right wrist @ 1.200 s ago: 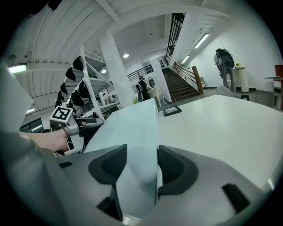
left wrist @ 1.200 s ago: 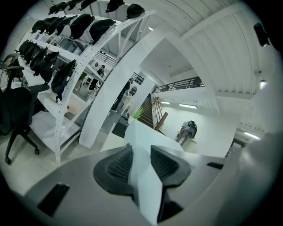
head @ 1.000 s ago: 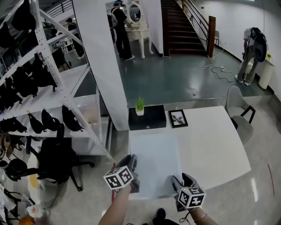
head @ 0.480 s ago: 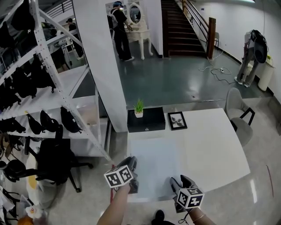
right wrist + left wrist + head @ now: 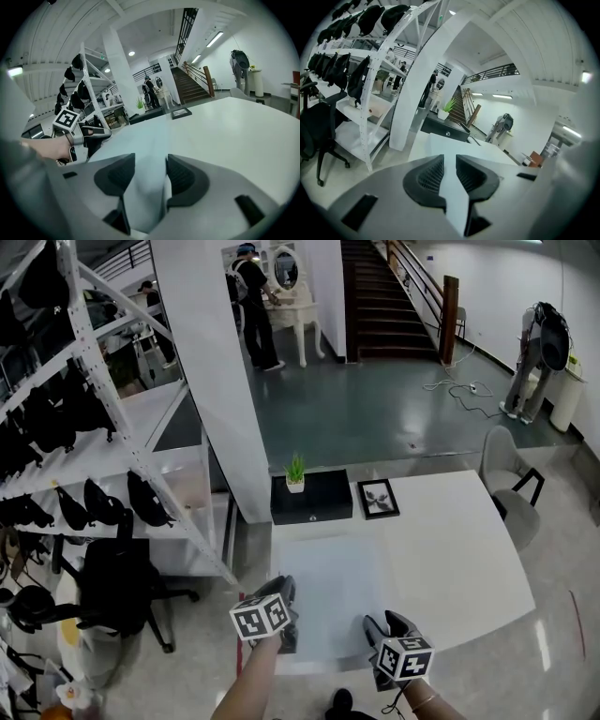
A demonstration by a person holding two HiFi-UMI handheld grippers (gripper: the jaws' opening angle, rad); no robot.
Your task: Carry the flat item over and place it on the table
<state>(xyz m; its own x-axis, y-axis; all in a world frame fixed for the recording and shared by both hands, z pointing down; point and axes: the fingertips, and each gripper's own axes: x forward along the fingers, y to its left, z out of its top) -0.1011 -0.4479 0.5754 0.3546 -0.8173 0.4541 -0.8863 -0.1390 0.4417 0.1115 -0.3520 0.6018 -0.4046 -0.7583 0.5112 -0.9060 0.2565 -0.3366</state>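
Closing left gripper (image 5: 450, 159) on the sheet (image 5: 330, 589), right gripper (image 5: 151, 161) gaping around it, we are resting it on table's (image 5: 459, 559) near edge; release pending.

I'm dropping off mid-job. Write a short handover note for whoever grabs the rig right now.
Left gripper: fingers closing around the near left corner of the sheet, not yet pinching.
Right gripper: open, the sheet's near edge in its gap.
Position: the sheet lies flat on the left part of the white table.
Done: carry and set-down, apparently.
Left: check that it rests fully, then let go and back off.
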